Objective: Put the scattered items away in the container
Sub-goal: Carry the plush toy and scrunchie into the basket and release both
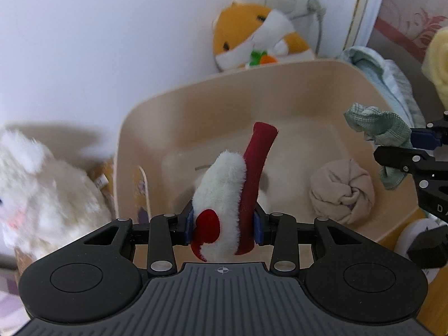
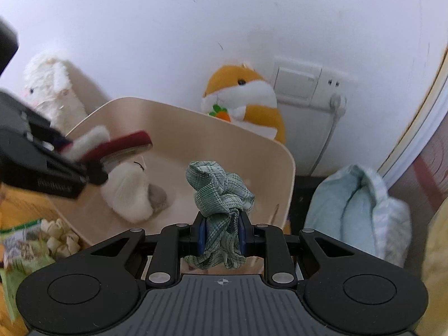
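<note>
Red-and-white plush sock (image 1: 229, 193) sits clamped in your left gripper (image 1: 224, 228) jaws above the beige container (image 1: 252, 95); your right gripper (image 2: 221, 238) jaws pinch the green cloth (image 2: 221, 196).

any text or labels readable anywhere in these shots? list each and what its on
"DA": white letters on the black body of the right tongs, cut off at the picture's edge.
White print on the side of the left tongs: too blurred to read.
Green snack packet: printing too small and blurred to read.
White sewn-in tag beside the white plush toy: nothing legible.
Nothing else carries readable text.
</note>
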`<state>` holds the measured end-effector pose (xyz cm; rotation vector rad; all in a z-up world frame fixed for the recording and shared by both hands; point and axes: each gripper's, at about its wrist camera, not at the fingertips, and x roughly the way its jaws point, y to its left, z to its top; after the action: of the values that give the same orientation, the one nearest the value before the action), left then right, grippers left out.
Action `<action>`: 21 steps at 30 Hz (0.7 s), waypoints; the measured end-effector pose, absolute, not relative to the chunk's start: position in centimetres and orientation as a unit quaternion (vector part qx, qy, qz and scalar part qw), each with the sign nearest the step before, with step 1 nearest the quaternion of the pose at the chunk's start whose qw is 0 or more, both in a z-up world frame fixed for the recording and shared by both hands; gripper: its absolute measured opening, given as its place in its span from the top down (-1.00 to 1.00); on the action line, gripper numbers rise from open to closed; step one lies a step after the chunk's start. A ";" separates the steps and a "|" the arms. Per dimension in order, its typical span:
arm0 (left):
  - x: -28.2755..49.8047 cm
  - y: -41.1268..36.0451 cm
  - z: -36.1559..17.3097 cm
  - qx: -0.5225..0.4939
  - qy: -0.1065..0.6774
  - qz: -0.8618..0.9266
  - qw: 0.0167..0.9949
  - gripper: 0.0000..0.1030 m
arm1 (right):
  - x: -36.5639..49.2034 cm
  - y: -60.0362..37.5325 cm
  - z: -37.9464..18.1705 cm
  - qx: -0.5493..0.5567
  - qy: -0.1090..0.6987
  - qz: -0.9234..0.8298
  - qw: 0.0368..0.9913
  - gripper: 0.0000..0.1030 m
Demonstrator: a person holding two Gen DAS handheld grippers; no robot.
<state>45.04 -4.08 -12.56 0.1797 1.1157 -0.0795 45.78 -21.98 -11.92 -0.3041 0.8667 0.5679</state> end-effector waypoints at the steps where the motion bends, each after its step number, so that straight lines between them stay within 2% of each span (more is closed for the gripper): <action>1: 45.1 -4.1 -13.0 0.083 0.533 -0.035 0.841 0.23 | 46.1 -21.9 -12.3 -0.140 0.418 0.269 0.856 0.59; 6: 45.3 -4.6 -14.7 0.081 0.552 -0.029 0.830 0.22 | 46.9 -21.4 -14.0 -0.127 0.444 0.262 0.847 0.59; 9: 45.0 -4.7 -15.0 0.074 0.557 -0.030 0.826 0.17 | 47.2 -21.3 -14.9 -0.119 0.456 0.256 0.844 0.52; 11: 44.7 -4.6 -14.9 0.068 0.555 -0.031 0.828 0.01 | 47.2 -21.3 -15.2 -0.115 0.460 0.254 0.843 0.13; 12: 44.6 -4.5 -14.7 0.067 0.553 -0.030 0.830 -0.18 | 47.1 -21.2 -15.2 -0.117 0.457 0.253 0.845 0.08; 13: 44.4 -4.4 -14.4 0.065 0.549 -0.029 0.833 -0.32 | 46.9 -21.2 -15.2 -0.120 0.454 0.253 0.846 -0.06; 14: 44.2 -4.2 -14.1 0.063 0.543 -0.029 0.837 -0.36 | 46.7 -21.1 -15.1 -0.124 0.450 0.254 0.847 -0.23; 21: 42.7 -2.5 -11.4 0.043 0.523 -0.025 0.851 -0.46 | 45.1 -21.0 -13.6 -0.125 0.426 0.257 0.859 -0.69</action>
<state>42.68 -2.45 -11.35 0.0915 1.1010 -0.0527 45.10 -21.01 -13.62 -0.2617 0.8943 0.5387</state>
